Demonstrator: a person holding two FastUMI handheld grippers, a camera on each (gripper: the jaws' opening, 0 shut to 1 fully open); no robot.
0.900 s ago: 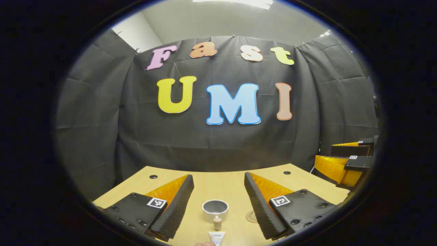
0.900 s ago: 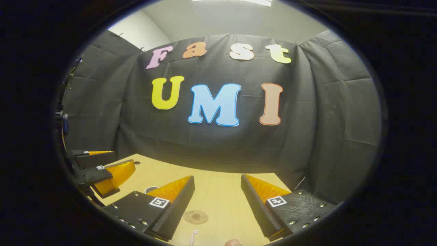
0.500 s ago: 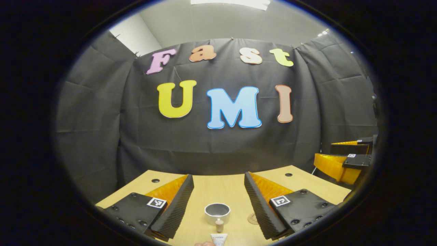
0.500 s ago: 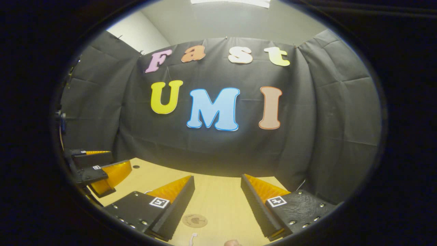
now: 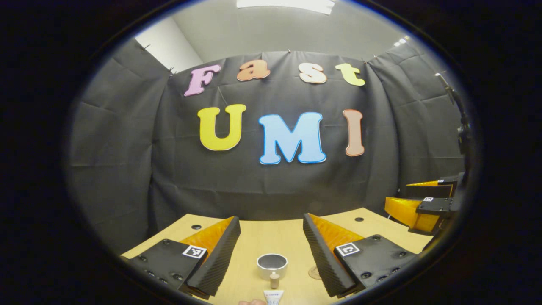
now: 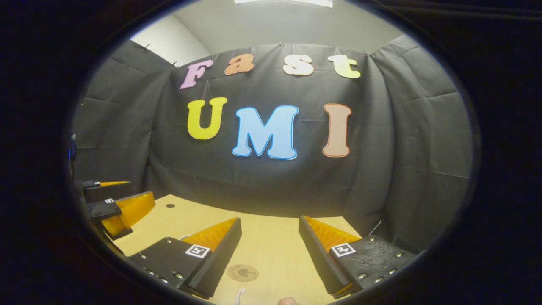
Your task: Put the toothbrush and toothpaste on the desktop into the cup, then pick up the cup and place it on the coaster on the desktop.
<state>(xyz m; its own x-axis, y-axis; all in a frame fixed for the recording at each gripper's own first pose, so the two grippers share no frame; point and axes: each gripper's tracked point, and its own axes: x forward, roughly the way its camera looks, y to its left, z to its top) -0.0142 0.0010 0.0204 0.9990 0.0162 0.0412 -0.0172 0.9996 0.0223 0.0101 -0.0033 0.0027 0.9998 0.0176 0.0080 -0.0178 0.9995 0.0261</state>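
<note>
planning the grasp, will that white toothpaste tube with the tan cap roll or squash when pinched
The white toothpaste tube with tan cap lies flat on the wooden desktop, so probably won't roll. Its flattened body looks soft, likely squashing under firm pressure; the cap seems stiffer.

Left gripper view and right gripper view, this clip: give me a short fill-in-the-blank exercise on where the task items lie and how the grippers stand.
1. In the left gripper view, the toothpaste lies with its cap toward the ____.
2. The cup stands upright and looks ____ inside.
3. In the right gripper view, the round flat thing on the desktop between the right gripper's fingers is the ____.
4. The left gripper has its jaws ____.

Missing words: cup; empty; coaster; open
</note>
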